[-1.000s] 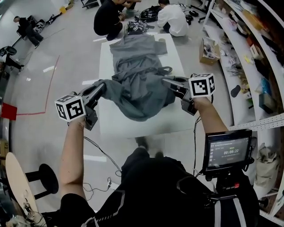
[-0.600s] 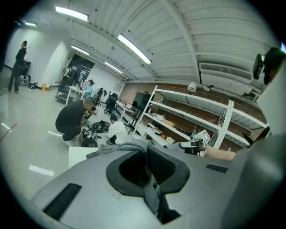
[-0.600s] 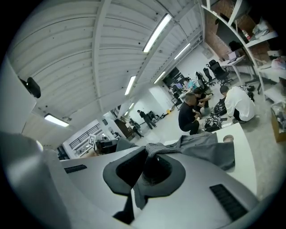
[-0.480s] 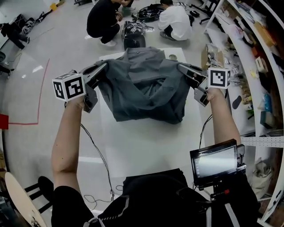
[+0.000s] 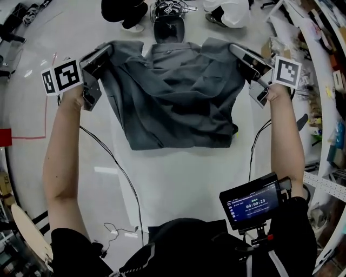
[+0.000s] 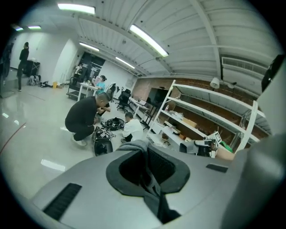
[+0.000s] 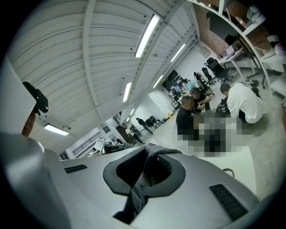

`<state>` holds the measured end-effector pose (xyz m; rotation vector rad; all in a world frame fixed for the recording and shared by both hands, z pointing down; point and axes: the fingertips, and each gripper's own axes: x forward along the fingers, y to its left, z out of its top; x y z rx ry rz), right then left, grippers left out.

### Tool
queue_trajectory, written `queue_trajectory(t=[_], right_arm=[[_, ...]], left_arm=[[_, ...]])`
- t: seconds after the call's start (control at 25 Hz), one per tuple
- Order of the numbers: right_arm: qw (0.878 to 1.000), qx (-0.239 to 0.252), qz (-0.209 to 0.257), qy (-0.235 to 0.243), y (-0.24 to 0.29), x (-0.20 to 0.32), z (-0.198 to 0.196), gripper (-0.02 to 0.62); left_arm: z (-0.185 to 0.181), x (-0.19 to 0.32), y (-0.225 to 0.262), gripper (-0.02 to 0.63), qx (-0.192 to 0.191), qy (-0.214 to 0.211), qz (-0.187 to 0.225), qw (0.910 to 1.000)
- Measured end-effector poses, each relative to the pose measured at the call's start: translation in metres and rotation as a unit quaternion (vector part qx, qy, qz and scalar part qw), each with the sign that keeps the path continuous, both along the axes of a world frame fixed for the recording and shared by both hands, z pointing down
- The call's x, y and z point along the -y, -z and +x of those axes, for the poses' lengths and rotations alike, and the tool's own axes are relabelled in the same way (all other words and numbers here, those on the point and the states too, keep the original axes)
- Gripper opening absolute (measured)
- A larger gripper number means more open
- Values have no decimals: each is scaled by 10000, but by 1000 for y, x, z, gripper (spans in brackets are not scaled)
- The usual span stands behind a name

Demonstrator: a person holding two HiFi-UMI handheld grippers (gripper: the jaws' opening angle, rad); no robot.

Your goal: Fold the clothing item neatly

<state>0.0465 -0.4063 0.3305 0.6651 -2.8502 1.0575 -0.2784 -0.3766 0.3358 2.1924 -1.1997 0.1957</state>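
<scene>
A grey garment (image 5: 173,97) hangs spread between both grippers above the white table (image 5: 178,178), its lower hem lying on the tabletop. My left gripper (image 5: 108,51) is shut on the garment's upper left corner; in the left gripper view a grey fold (image 6: 149,179) is pinched between the jaws. My right gripper (image 5: 235,50) is shut on the upper right corner, and grey cloth (image 7: 143,183) shows clamped in the right gripper view. Both arms reach forward and wide apart.
Two people crouch on the floor beyond the table: one in black (image 5: 121,8), one in white (image 5: 230,11), with a black bag (image 5: 168,30) between them. Shelving with clutter (image 5: 324,65) runs along the right. A monitor (image 5: 251,203) sits at my right side.
Both grippers rose and moved forward and apart, lifting the crumpled garment off the table and stretching it flat between them. The view tilted toward the table's far end.
</scene>
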Motion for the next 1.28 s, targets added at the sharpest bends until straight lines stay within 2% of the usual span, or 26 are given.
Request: queue_trajectory(t=[0.08,0.2,0.32,0.4,0.48,0.56,0.64,0.68,0.72,0.76,0.8,0.96,1.04,1.12,1.2,1.28], right_arm=[[9999,7,-111,-39,-19,20,0,12],[9986,-45,-406,-334,-52,46,16,12],[9946,144,-794,-649,-84,65,38,12],[9921,247,-1024,-675,-107,70,42,12],[9905,135,-1217,-632,-131,70,38,12],[9878,-183,-1372,-715,-152,68,35,12],[9839,-469,-1469,-901,-165,66,34,14],[9826,-527,-1491,-977,-165,64,35,20],[9822,-523,-1484,-1025,-161,64,37,51],[9828,-466,-1446,-1046,-154,65,41,120],[9839,-388,-1386,-1061,-146,67,47,173],[9846,-222,-1213,-1237,-116,66,69,193],[9851,-121,-1195,-1233,-107,63,74,199],[9840,-16,-1141,-1367,-97,62,83,202],[9796,374,-1143,-1607,-83,64,96,207],[9743,778,-1212,-1732,-75,66,105,213]], left_arm=[[-12,21,-17,15,166,144,-91,9997],[-29,34,-46,15,676,297,-252,9970],[-56,37,-81,15,832,680,-540,9927],[-61,35,-111,15,911,637,-796,9906],[-51,32,-130,15,751,417,-902,9922],[-38,32,-137,16,634,253,-857,9940],[-30,32,-144,21,911,100,-862,9921],[-28,31,-145,55,1105,10,-872,9900],[-26,29,-144,137,1294,-97,-855,9878],[-25,26,-140,221,1485,-223,-797,9854],[-25,23,-134,259,1677,-346,-710,9827],[-30,7,-111,295,2231,-625,-440,9718],[-20,-1,-102,295,2464,-904,-195,9647],[9,-8,-93,295,2566,-1303,122,9576],[48,-14,-94,295,2553,-1761,279,9503],[81,-20,-114,293,2766,-2242,181,9343]])
